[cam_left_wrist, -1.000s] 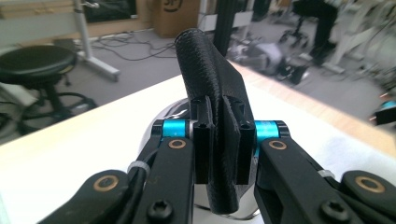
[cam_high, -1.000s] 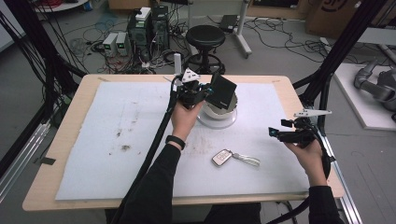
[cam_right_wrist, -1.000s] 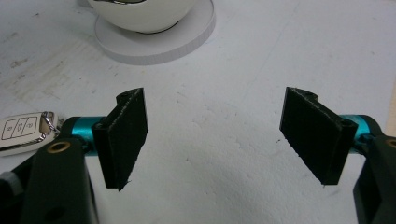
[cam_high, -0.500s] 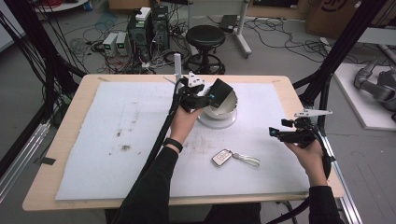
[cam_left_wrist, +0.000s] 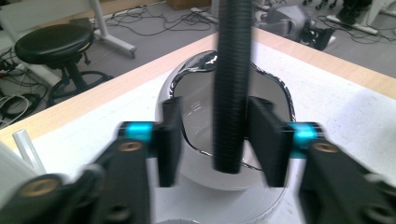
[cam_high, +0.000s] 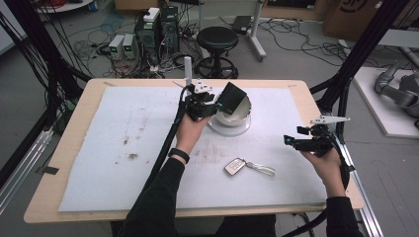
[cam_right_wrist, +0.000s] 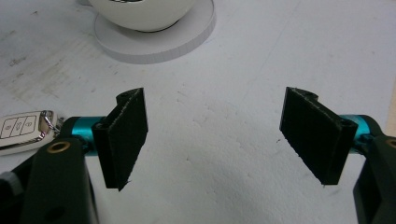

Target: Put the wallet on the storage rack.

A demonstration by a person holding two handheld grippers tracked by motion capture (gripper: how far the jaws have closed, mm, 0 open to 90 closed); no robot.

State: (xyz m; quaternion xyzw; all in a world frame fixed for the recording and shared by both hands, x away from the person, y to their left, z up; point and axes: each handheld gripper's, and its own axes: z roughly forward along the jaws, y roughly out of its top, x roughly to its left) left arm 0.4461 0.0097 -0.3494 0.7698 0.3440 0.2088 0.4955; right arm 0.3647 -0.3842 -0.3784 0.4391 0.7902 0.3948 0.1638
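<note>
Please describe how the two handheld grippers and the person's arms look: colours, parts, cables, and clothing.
Both the left gripper and the right gripper are black, with flat rectangular black jaws on turquoise mounts and brass-coloured screws. Each carries a grey three-cornered plate on top and trails a black ribbed cable. The person wears dark long sleeves and a black wristband on the left wrist.

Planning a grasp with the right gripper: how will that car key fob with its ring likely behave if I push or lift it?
The key fob lies flat on the white mat, so it will probably slide rather than roll. Its smooth, glossy casing may slip between the jaws. The attached ring and strap look loose, so they will likely dangle or drag when lifted.
</note>
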